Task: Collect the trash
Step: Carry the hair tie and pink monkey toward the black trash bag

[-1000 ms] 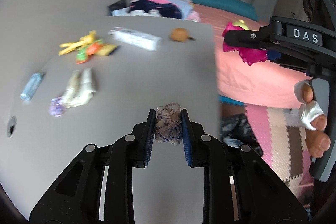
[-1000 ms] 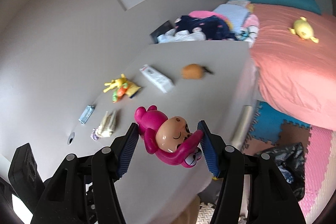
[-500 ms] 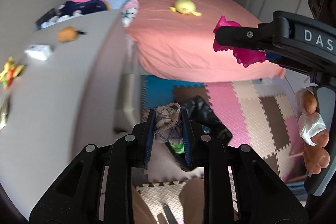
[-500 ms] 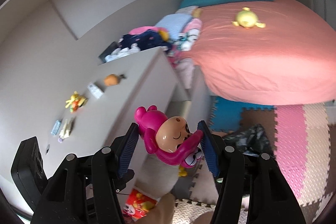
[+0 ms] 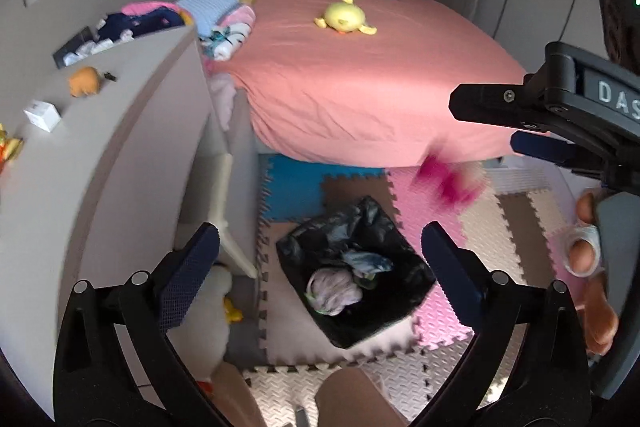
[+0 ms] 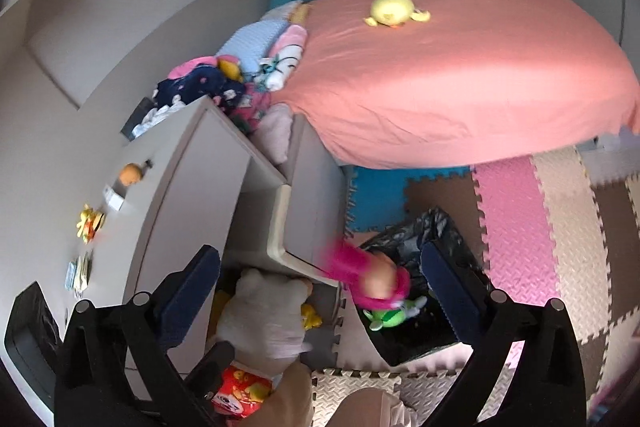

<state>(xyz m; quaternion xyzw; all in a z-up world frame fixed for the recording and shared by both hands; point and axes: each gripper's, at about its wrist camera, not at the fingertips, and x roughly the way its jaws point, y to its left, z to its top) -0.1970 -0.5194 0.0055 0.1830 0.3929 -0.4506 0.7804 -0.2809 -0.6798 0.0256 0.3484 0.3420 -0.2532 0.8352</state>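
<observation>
Opening wide over the bin bag (image 5: 352, 279), both the left tool (image 5: 316, 267) and right tool (image 6: 320, 283) hold nothing; the light, hard pink doll (image 6: 372, 279) drops bagward, best pinched across its body.

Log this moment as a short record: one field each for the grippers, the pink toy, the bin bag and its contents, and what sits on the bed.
left gripper: jaws opening, nothing between the pads
right gripper: jaws opening, pads clear of the toy
pink toy: blurred, in mid-air above the bag
black bin bag: open on the foam floor mats
bag contents: crumpled pale wad, a bluish scrap beside it
bed: pink sheet, yellow plush lying on it
</observation>
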